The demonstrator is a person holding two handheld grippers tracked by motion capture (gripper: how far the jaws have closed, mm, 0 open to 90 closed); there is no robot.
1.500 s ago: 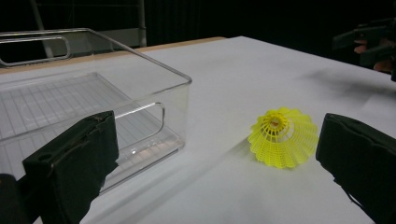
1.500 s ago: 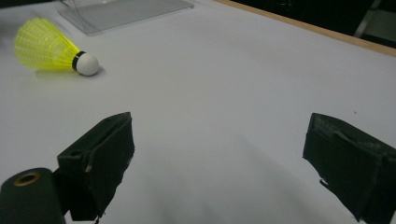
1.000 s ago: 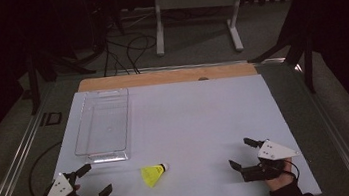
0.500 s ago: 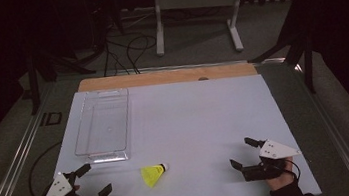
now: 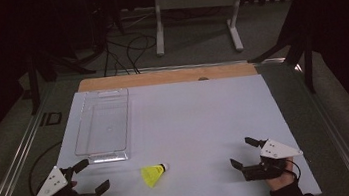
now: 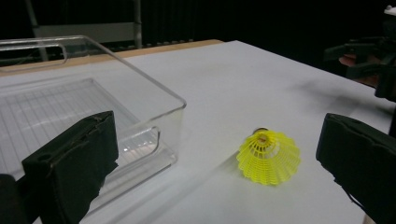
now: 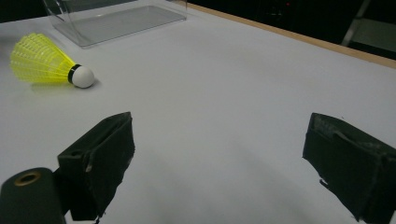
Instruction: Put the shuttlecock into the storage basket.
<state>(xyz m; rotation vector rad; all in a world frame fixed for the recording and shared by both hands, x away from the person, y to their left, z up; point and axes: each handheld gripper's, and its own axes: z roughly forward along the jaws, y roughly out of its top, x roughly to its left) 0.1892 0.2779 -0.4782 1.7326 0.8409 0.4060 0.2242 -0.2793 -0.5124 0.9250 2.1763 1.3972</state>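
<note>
A yellow shuttlecock (image 5: 153, 174) with a white cork tip lies on its side on the white table, near the front edge; it also appears ahead of my left jaws (image 6: 269, 157) and far left of my right jaws (image 7: 46, 65). My left gripper (image 5: 89, 175) rests at the front left, open and empty, its jaws pointing toward the shuttlecock. My right gripper (image 5: 241, 151) sits at the front right, open and empty, well apart from the shuttlecock. A clear plastic bin (image 5: 102, 127) stands empty behind the left gripper.
The white table sheet (image 5: 200, 115) has a wooden strip (image 5: 165, 76) along its far edge. Metal stand legs and cables lie on the dark floor beyond. The clear bin's near wall (image 6: 154, 116) is close to my left jaw.
</note>
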